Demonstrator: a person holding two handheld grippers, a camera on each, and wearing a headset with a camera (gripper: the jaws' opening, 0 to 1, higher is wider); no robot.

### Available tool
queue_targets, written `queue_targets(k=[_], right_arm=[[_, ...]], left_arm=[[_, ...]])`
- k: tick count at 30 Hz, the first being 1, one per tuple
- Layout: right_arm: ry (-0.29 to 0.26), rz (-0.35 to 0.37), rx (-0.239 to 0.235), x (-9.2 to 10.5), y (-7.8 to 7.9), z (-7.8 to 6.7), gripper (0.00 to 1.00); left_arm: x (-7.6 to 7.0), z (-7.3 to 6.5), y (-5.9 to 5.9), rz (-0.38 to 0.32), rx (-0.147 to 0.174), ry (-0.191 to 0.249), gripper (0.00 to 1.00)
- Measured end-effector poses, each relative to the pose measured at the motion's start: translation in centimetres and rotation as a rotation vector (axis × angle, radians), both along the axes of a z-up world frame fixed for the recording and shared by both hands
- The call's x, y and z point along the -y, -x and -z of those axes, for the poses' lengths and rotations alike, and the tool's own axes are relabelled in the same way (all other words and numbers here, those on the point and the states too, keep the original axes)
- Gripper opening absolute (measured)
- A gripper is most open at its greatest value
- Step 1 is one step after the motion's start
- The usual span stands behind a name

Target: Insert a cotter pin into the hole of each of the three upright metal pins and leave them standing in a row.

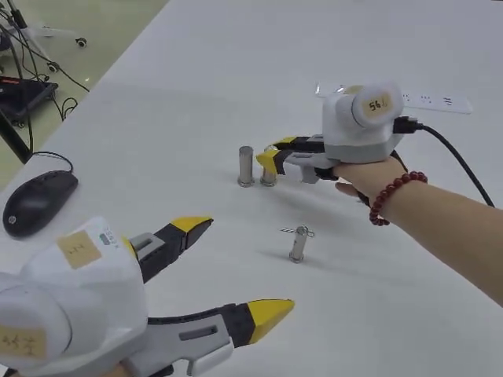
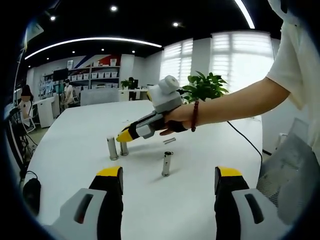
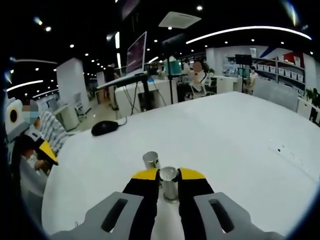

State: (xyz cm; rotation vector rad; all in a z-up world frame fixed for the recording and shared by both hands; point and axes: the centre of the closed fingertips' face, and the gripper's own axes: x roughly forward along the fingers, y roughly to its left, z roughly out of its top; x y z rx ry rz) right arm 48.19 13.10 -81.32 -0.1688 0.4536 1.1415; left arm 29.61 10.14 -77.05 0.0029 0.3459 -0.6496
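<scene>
Setting: open-plan office. Large white table point(image 1: 236, 63) carries a computer mouse point(image 1: 38, 200) and power strip point(image 1: 432, 100). Background: desks with a monitor point(image 3: 136, 52), seated people point(image 3: 197, 75), storage shelves point(image 2: 95, 75), potted plant point(image 2: 205, 86), strip ceiling lights point(image 2: 90, 41).

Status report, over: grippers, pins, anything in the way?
Right gripper shut on pin, second pin beside it. Left gripper open, empty. Third pin apart, cotter pin in. Nothing blocking.

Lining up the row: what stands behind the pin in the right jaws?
A second upright pin, just beyond the held pin; the right gripper covers its base.
</scene>
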Motion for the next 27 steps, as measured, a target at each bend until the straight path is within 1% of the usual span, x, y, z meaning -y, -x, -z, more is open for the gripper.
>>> queue_targets(k=[3,4,10,14,16,20,23,27], right_arm=[[0.007,0.005,0.016,0.0,0.1,-0.1,0.15],[0.013,0.005,0.023,0.1,-0.2,-0.1,0.14],[0.028,0.020,0.027,0.3,-0.4,-0.1,0.14],[0.037,0.029,0.031,0.6,-0.1,-0.2,0.13],[0.041,0.037,0.038,0.8,-0.1,-0.2,0.13],[0.037,0.066,0.046,1.7,0.2,-0.9,0.13],[0.040,0.092,0.063,2.6,0.3,-1.5,0.13],[0.041,0.135,0.069,3.7,0.3,-1.8,0.13]], left_arm=[[-0.1,0.0,0.0,0.000,0.001,0.000,0.74],[-0.1,-0.1,0.0,-0.001,0.002,-0.001,0.74],[-0.3,0.0,0.0,-0.005,0.002,-0.003,0.74],[-0.3,-0.1,0.0,-0.007,0.003,-0.005,0.73],[-0.3,-0.2,0.0,-0.008,0.005,-0.005,0.73],[-0.4,-0.3,-0.1,-0.009,0.008,-0.008,0.73],[-0.3,-0.4,-0.1,-0.009,0.011,-0.011,0.73],[-0.1,-0.6,-0.1,-0.008,0.016,-0.012,0.73]])
